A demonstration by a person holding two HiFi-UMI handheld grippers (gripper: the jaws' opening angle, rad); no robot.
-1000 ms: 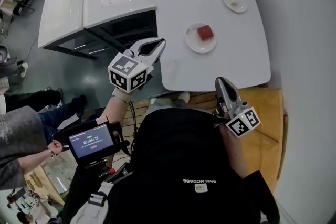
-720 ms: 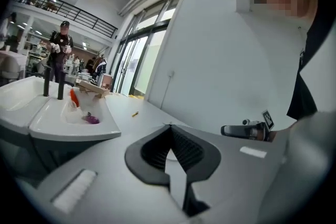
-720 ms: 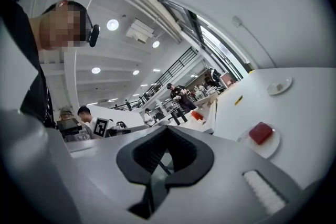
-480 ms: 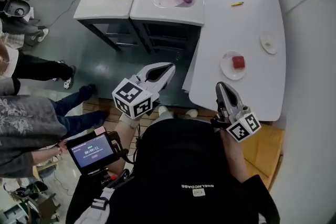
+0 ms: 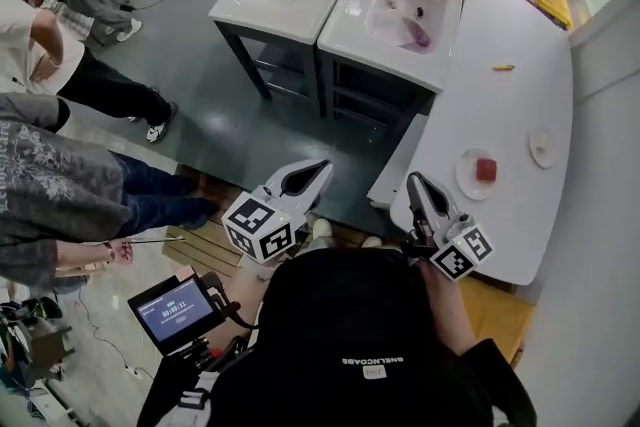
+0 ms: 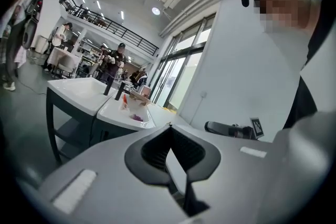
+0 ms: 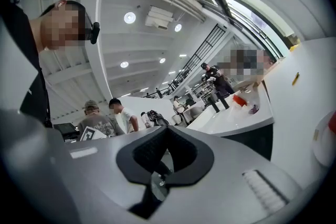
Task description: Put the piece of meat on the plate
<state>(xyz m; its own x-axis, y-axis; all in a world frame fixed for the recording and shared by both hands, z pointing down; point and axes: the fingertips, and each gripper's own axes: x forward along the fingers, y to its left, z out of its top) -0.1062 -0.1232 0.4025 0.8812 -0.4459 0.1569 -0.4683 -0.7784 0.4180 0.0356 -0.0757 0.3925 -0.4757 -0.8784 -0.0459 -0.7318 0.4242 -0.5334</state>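
On the white tabletop point(image 5: 520, 105), at far right, the task looks done. Both tools are closed and empty: left hand-held gripper point(image 5: 318, 167) over the floor, right hand-held gripper point(image 5: 413, 181) by the tabletop's near corner. Risk: the right one swings and clips that corner, and the jolt slides the plate point(image 5: 466, 178). The piece of meat point(image 5: 486, 169) sits on the plate. Compared with a second ago, the person has backed off and turned, and the plate is now further right and smaller.

Black top point(image 5: 350, 315), grey left hand-held gripper point(image 5: 322, 167) and right hand-held gripper point(image 5: 413, 180)
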